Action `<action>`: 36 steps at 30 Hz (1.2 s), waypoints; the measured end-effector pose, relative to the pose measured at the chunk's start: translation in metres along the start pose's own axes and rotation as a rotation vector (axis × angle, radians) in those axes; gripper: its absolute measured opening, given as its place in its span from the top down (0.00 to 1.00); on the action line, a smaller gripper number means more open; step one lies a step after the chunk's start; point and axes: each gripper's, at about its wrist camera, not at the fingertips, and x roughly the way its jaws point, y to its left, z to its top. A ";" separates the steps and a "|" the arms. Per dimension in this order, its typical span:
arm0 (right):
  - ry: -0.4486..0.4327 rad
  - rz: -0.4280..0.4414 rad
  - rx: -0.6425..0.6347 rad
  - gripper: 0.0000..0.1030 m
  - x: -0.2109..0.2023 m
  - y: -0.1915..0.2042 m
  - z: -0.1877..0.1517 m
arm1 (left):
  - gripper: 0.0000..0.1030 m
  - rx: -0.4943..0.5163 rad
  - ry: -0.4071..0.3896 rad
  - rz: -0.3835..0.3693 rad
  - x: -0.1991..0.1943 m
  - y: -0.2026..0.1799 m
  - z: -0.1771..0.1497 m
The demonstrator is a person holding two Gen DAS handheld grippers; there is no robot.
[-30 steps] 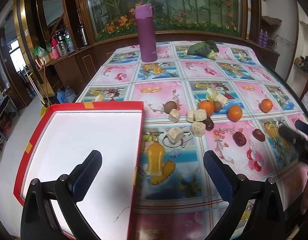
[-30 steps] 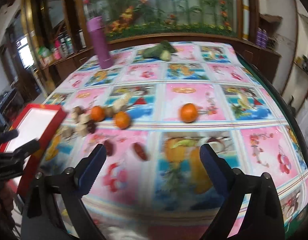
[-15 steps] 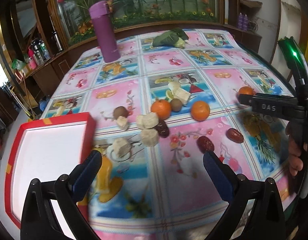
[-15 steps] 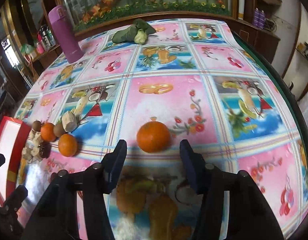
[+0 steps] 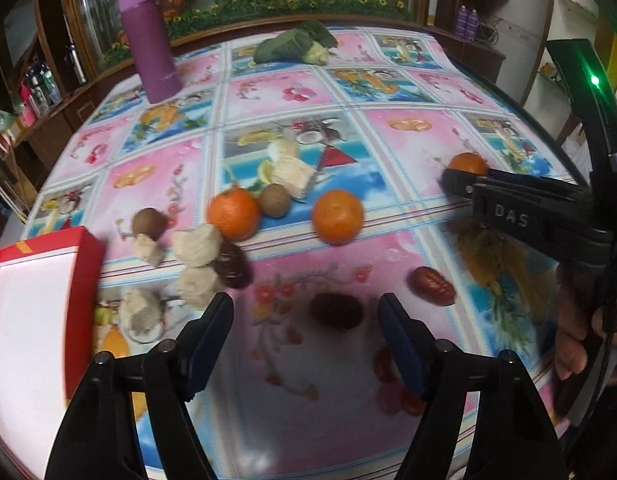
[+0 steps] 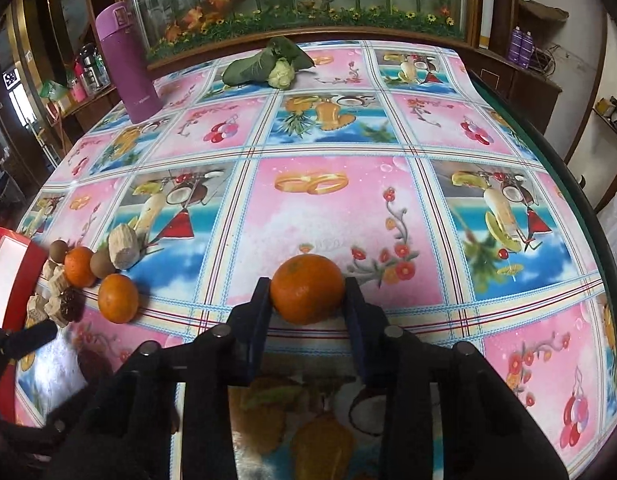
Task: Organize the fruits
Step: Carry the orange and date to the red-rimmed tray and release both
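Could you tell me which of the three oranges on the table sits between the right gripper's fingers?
It is the orange lying alone toward the table's middle, flanked by the right gripper. The other two oranges lie off to the left by the red tray.

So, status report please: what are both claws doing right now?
Right gripper clamped on an orange. Left gripper open over a red date. Nothing blocking either.

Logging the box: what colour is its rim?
Red rim, white inside, yellow tape at the corner; clearest in the left wrist view.
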 end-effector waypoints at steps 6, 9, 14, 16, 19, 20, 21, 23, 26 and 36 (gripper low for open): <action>-0.004 -0.005 0.016 0.65 -0.001 -0.003 0.000 | 0.43 -0.019 -0.011 -0.015 0.006 -0.002 0.000; -0.006 -0.005 0.024 0.65 -0.002 -0.004 -0.001 | 0.57 -0.026 -0.030 -0.019 0.003 0.003 -0.002; -0.028 0.000 0.041 0.65 -0.007 -0.007 -0.002 | 0.73 -0.053 -0.041 -0.060 0.000 0.017 -0.003; -0.040 -0.001 0.053 0.65 -0.009 -0.009 -0.002 | 0.73 -0.060 -0.045 -0.063 -0.003 0.020 -0.006; -0.064 0.000 0.077 0.65 -0.015 -0.012 -0.003 | 0.74 -0.063 -0.059 -0.070 -0.010 0.024 -0.010; -0.075 -0.001 0.087 0.65 -0.017 -0.014 -0.003 | 0.74 -0.070 -0.066 -0.073 -0.015 0.027 -0.012; -0.082 -0.001 0.094 0.65 -0.019 -0.015 -0.003 | 0.74 -0.075 -0.071 -0.076 -0.019 0.029 -0.013; -0.100 -0.010 0.104 0.65 -0.024 -0.015 -0.004 | 0.74 -0.084 -0.090 -0.083 -0.032 0.035 -0.018; -0.126 -0.005 0.119 0.65 -0.036 -0.009 -0.006 | 0.74 -0.092 -0.131 -0.076 -0.056 0.046 -0.024; -0.131 0.263 0.006 0.64 -0.073 0.107 -0.031 | 0.74 -0.226 -0.289 0.108 -0.132 0.139 -0.058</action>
